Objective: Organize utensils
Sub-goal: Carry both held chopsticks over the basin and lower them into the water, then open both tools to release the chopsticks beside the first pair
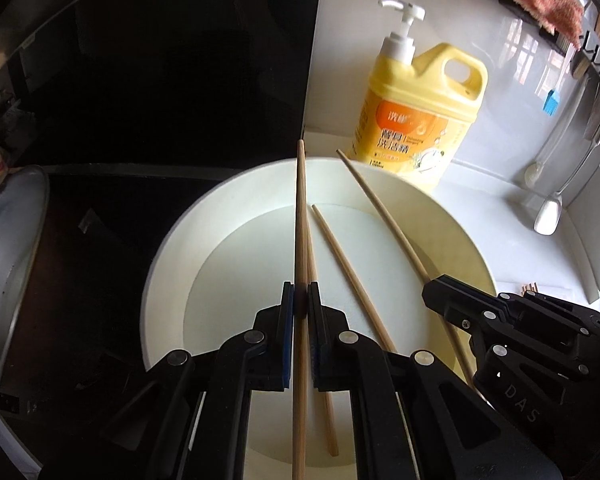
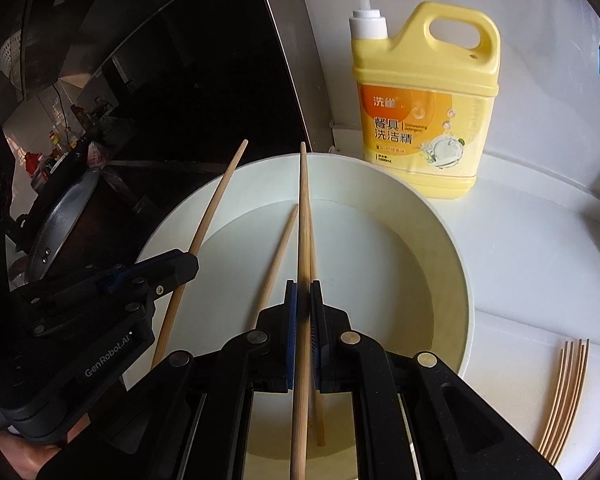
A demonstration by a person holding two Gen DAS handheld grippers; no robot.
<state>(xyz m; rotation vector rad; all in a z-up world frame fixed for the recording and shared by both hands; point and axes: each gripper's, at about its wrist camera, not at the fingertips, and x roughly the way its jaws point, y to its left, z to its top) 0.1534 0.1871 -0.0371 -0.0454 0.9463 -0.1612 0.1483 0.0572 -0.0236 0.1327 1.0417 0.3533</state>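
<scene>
Each gripper holds one chopstick above the white bowl (image 2: 452, 264); the left gripper (image 1: 301, 300) is clamped narrow on a chopstick (image 1: 300, 216) that runs straight ahead between its fingers, and the right gripper (image 2: 303, 300) is clamped the same way on its own chopstick (image 2: 303, 216); each is seen from the other's camera, the right gripper (image 1: 440, 292) at the bowl's right edge, the left gripper (image 2: 188, 264) at its left edge. The step in hand appears to be lifting chopsticks out of the bowl, and the job looks partway through; two loose chopsticks (image 2: 278, 264) remain on the bowl's floor, one nearly hidden under the held stick, while a gathered bundle of chopsticks (image 2: 564, 396) lies on the white bench near its right front corner.

The next move likely calls for carrying both held sticks over the right rim to that bundle and laying them parallel with it; the long sticks reach well past the fingers, so their tips need watching.

A yellow detergent bottle (image 2: 424, 120) stands on the bench just behind the bowl's far rim, close to where the stick tips point; a metal pot (image 1: 8, 272) sits on the dark stovetop to the bowl's left; neither lies on the likely path to the bundle, though the two grippers work close together.
</scene>
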